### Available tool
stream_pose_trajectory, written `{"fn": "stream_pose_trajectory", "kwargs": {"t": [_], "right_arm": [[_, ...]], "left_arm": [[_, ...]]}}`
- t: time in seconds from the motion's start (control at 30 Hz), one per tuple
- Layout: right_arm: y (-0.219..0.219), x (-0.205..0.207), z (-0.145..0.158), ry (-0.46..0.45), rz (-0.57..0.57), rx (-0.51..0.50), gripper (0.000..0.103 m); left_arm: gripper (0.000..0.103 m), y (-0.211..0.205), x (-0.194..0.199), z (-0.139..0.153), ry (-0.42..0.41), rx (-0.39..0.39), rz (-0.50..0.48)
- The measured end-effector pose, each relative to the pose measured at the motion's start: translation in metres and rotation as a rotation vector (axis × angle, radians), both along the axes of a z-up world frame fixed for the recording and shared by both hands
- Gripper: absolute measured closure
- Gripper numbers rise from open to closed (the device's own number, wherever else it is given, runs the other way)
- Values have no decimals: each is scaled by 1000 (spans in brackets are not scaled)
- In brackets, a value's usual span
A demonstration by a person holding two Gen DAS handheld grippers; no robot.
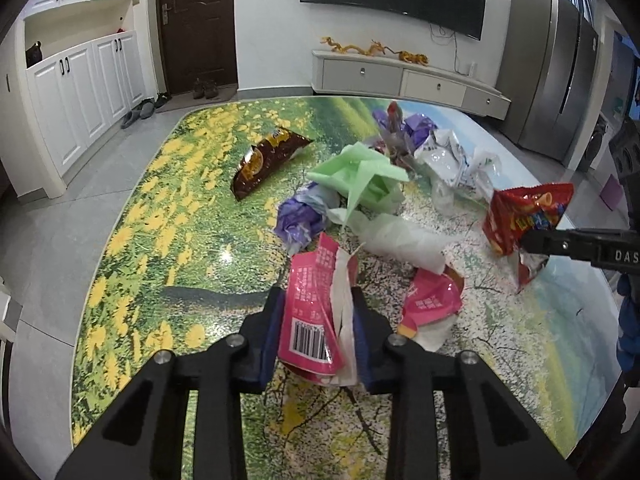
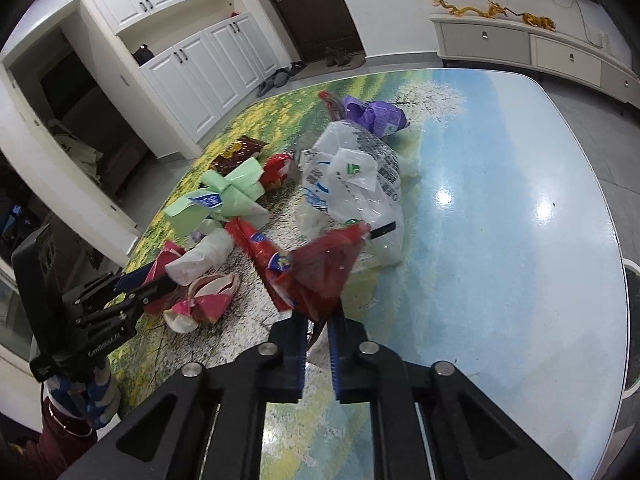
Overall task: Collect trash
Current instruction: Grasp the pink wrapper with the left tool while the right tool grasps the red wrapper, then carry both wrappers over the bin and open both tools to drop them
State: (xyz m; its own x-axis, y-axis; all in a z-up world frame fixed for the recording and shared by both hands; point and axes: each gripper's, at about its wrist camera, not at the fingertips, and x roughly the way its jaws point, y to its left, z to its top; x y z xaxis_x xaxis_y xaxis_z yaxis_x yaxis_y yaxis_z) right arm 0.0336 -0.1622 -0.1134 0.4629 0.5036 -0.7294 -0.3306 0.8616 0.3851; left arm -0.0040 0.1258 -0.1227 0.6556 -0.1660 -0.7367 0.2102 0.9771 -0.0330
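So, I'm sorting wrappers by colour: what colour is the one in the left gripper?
Pink, with a barcode: the pink wrapper in the left gripper, clearest in the left wrist view.

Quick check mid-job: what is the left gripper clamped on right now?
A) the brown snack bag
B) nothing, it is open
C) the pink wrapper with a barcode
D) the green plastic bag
C: in the left wrist view the left gripper has its jaws closed on the pink wrapper with a barcode, while the brown snack bag and the green plastic bag lie apart on the table.
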Motion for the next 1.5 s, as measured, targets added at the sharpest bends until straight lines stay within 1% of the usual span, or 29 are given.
{"fn": "stream_pose_trajectory", "kwargs": {"t": [0.13,0.27,0.33,0.43,0.57,0.67,0.7,0.77,0.83,0.87,0.9,1.0,1.07,1.17,1.23,1.3,1.37,1.4,1.47,1.5], "right_arm": [[-5,-8,6,-18,21,25,96],[-15,-15,16,-45,27,64,96],[-24,-19,24,-73,22,83,96],[-43,-24,39,-119,-10,108,96],[-86,-27,57,-176,-100,129,96],[-128,-31,66,-218,-197,119,96],[-144,-32,67,-226,-234,117,96],[-184,-35,66,-236,-324,111,96],[-213,-36,63,-240,-390,87,96],[-233,-37,60,-244,-440,48,96],[-247,-37,56,-241,-473,16,96],[-290,-35,41,-205,-553,-7,96],[-317,-31,25,-173,-605,-49,96],[-350,-24,-4,-112,-653,-72,96],[-372,-16,-29,-59,-683,-77,96],[-388,-13,-50,-15,-704,-75,96],[-399,-9,-68,23,-718,-77,96],[-405,-8,-78,45,-724,-76,95],[-411,-5,-91,72,-730,-76,95],[-416,-4,-98,90,-733,-78,93]], "left_arm": [[73,3,-5,12,-15,-8,26],[73,-2,-10,32,-46,3,40],[73,-10,-11,43,-67,6,29],[73,-33,-5,63,-92,1,-13],[73,-85,9,87,-113,-17,-110],[73,-128,21,99,-116,-27,-189],[73,-151,27,104,-118,-29,-227],[73,-182,36,108,-114,-32,-280],[73,-223,46,110,-100,-35,-342],[73,-248,52,111,-88,-37,-378],[73,-264,57,111,-80,-38,-400],[73,-324,71,106,-50,-35,-473],[72,-362,82,98,-19,-32,-516],[71,-417,99,79,25,-6,-565],[70,-450,108,62,74,-9,-595],[70,-481,117,42,121,4,-615],[70,-504,125,28,157,16,-626],[70,-517,131,16,188,17,-630],[70,-530,133,4,222,8,-628],[70,-537,137,-3,246,-4,-630]]}}
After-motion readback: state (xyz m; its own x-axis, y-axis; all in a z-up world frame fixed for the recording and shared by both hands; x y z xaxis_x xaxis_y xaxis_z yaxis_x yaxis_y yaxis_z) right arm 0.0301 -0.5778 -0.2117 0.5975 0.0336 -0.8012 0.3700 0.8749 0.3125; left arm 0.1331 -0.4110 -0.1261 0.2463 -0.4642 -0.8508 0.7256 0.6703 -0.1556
